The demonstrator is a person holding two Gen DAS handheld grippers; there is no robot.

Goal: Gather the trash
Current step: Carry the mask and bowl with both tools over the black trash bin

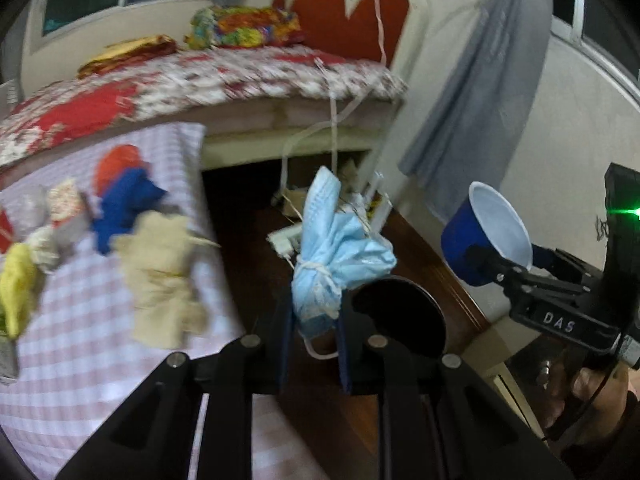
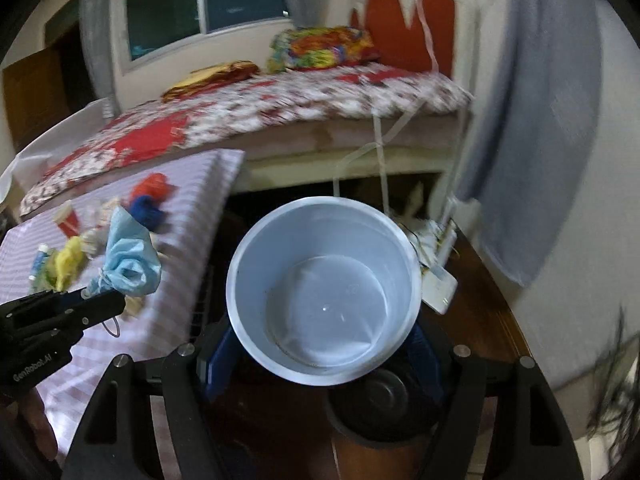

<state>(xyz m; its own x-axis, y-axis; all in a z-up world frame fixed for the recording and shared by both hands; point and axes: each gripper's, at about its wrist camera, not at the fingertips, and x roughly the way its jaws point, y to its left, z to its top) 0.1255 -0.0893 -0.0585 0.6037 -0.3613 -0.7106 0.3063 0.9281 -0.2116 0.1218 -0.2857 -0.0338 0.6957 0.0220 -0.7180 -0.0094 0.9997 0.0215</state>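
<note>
Blue face mask (image 1: 332, 256) pinched in our left gripper (image 1: 314, 344), off checked cloth (image 1: 80, 360), above black bin (image 1: 404, 320) on floor. Our right gripper (image 2: 320, 356) clamps blue cup (image 2: 322, 288), tilted over bin too. Risk: loose ear loop snags finger on release; cup rolls past bin rim.

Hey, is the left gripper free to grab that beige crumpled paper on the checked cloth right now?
Probably not: the left gripper is shut on a blue face mask, though nothing blocks the beige paper.
</note>
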